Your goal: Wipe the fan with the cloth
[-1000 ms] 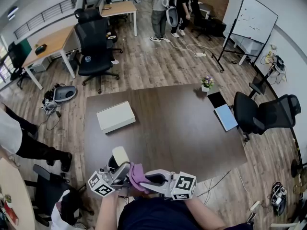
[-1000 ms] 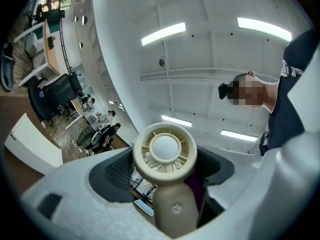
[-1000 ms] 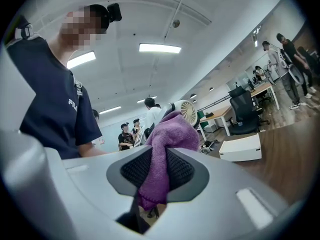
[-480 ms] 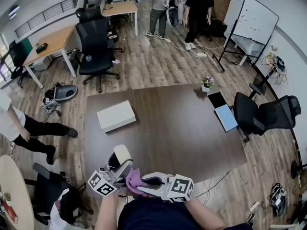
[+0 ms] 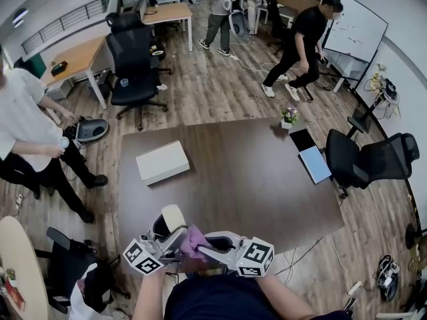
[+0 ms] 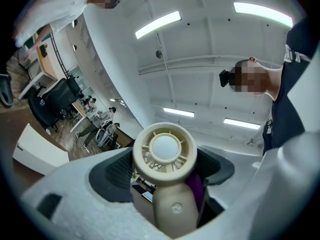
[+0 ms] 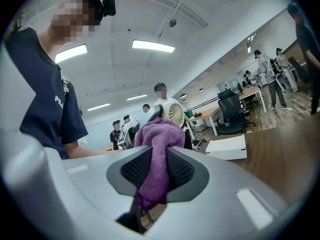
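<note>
A small cream hand-held fan (image 5: 169, 220) is held above the near edge of the dark table (image 5: 253, 185). My left gripper (image 5: 172, 237) is shut on its handle. In the left gripper view the fan's round grille (image 6: 165, 151) stands just beyond the jaws, which clamp the handle (image 6: 175, 211). My right gripper (image 5: 202, 244) is shut on a purple cloth (image 5: 194, 237) that rests against the fan's right side. In the right gripper view the cloth (image 7: 158, 146) bulges out between the pads, and the fan (image 7: 175, 113) sits right behind it.
On the table lie a white box (image 5: 162, 162), a small flower pot (image 5: 288, 115) and a blue notebook (image 5: 313, 163). A black office chair (image 5: 373, 159) stands at the right. Several people stand and walk around the room.
My right gripper and the cloth have shifted slightly up along the fan. The left gripper and fan stay almost still. People in the background have walked on.
</note>
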Motion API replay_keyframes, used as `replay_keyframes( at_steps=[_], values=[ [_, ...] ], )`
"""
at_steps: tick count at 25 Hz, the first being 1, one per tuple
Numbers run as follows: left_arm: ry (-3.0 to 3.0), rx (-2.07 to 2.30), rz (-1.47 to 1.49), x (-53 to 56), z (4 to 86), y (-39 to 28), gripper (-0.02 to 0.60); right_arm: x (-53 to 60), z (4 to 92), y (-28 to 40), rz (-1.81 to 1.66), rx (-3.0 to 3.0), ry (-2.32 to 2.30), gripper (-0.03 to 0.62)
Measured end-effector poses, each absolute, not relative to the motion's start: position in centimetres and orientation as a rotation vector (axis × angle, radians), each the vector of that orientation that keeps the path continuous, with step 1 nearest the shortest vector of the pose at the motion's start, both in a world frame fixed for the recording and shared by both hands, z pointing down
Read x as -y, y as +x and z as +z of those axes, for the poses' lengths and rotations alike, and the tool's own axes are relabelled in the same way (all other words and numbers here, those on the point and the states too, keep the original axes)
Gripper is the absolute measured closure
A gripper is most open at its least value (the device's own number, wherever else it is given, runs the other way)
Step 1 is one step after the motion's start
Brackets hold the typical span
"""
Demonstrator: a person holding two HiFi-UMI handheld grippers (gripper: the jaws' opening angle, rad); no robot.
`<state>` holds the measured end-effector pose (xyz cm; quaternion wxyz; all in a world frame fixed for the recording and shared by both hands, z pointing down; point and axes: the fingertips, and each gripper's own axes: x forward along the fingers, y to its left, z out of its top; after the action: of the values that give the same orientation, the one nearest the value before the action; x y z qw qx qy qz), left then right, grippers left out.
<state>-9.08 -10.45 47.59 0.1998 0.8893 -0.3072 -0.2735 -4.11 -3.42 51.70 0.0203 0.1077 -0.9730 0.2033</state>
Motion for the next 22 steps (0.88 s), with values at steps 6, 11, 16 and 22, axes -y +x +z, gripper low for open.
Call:
replay_keyframes(
  at_steps=[6, 11, 16, 22],
  values=[
    [2.498, 0.786, -0.794, 9.6, 47.1, -8.3, 0.207, 5.3, 50.9, -3.0, 0.671, 3.058, 0.468, 0.502],
    [2.492, 0.692, -0.85, 8.6, 46.4, -7.8, 0.207, 6.4, 49.0, -2.1, 0.617, 3.149, 0.544, 0.503],
    [2.54, 0.596, -0.796, 7.3, 46.6, -6.2, 0.207, 7.9, 46.8, -0.8, 0.64, 3.225, 0.641, 0.503],
    [2.622, 0.506, -0.677, 5.5, 47.5, -3.6, 0.207, 9.3, 45.6, 0.5, 0.664, 3.263, 0.709, 0.503]
  ],
)
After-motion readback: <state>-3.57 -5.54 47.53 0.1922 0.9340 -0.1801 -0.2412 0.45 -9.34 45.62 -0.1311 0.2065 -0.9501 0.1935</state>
